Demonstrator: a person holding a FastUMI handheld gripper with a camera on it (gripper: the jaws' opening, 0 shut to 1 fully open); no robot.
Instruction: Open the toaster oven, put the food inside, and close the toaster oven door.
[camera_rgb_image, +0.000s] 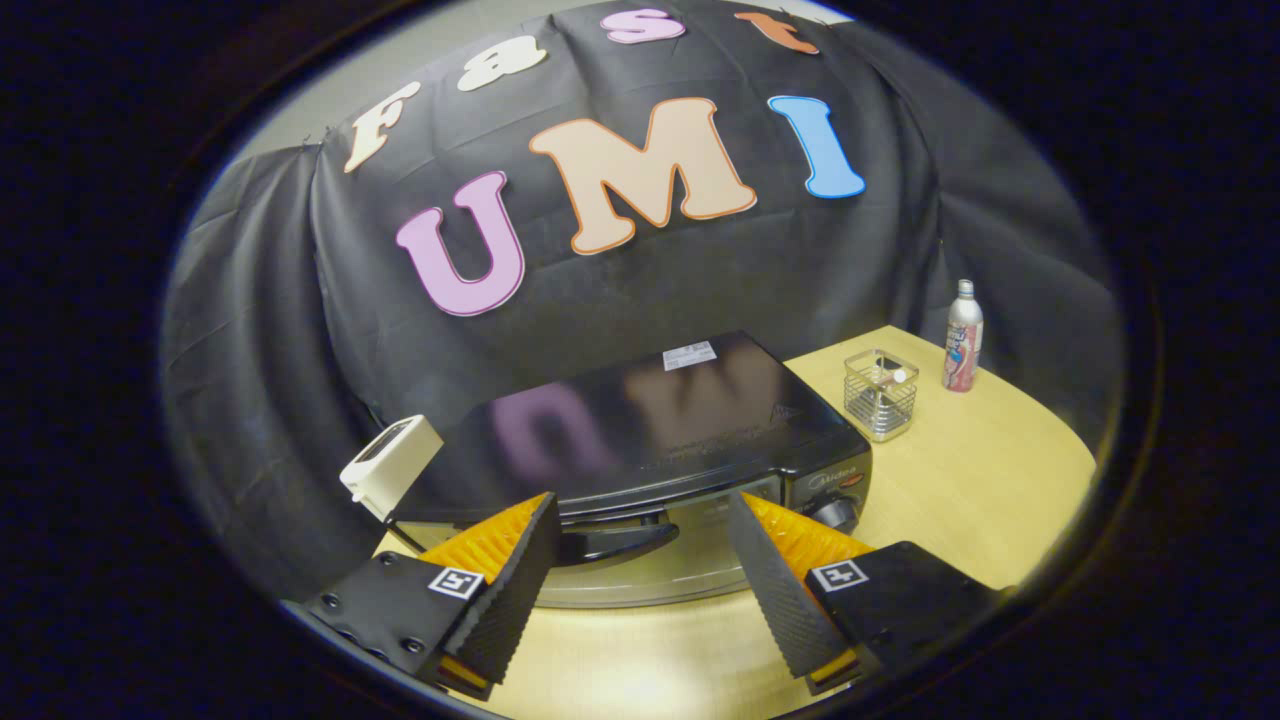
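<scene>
A black toaster oven (650, 420) with a glossy top stands on the wooden table (980, 480). Its glass door (650, 565) hangs slightly ajar, tilted forward, and the dark curved handle (615, 542) sits just ahead of my fingers, between them. My gripper (640, 525) is open, fingers spread wide to either side of the handle, touching nothing. A control knob (835, 512) shows on the oven's right front panel. I see no food.
A white pop-up toaster (390, 465) stands to the left of the oven. To the right, beyond the oven, sit a wire mesh basket (880, 395) and a slim bottle (963, 335). Bare wood lies right of the oven and under my fingers.
</scene>
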